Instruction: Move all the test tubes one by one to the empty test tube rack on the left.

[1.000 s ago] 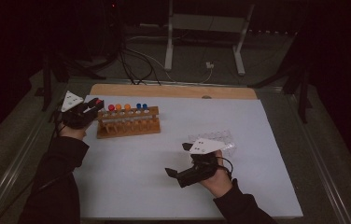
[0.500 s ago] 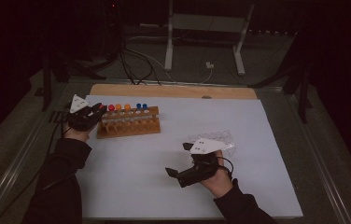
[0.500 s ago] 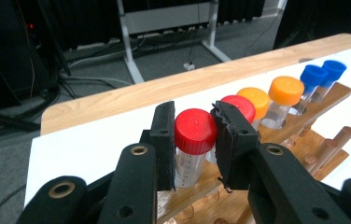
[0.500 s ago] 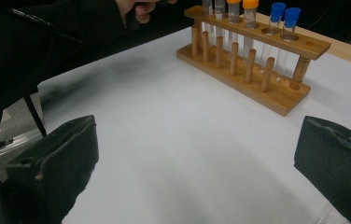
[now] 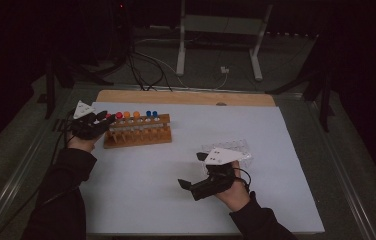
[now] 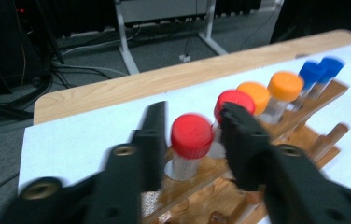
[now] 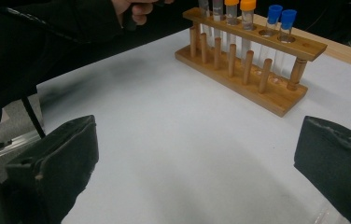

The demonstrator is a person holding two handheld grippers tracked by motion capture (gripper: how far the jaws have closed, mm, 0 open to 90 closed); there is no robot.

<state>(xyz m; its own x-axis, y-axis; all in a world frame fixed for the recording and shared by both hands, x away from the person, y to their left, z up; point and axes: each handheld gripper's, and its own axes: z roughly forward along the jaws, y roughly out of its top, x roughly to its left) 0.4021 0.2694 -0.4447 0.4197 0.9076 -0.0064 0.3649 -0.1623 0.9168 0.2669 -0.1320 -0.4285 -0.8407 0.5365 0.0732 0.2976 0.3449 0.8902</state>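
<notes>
A wooden rack (image 5: 138,132) holds several capped tubes in a row: red, orange, then blue. My left gripper (image 5: 107,121) is at the rack's left end. In the left gripper view its jaws (image 6: 193,108) stand on either side of the first red-capped tube (image 6: 191,135), which sits in the rack (image 6: 201,186). The jaws have just been opening, and small gaps show beside the cap. My right gripper (image 5: 191,170) rests low over the white table sheet at front right. Its jaws (image 7: 197,154) are wide open with nothing between them, and they point at the rack (image 7: 248,70).
A clear plastic tray (image 5: 236,147) lies just behind the right hand. The white sheet (image 5: 216,120) covers the table, with a wooden strip (image 5: 186,97) along its far edge. Stands and cables are on the floor beyond.
The left gripper's jaws stand slightly wider at the rack's left end than before. Both hands have stayed where they were.
</notes>
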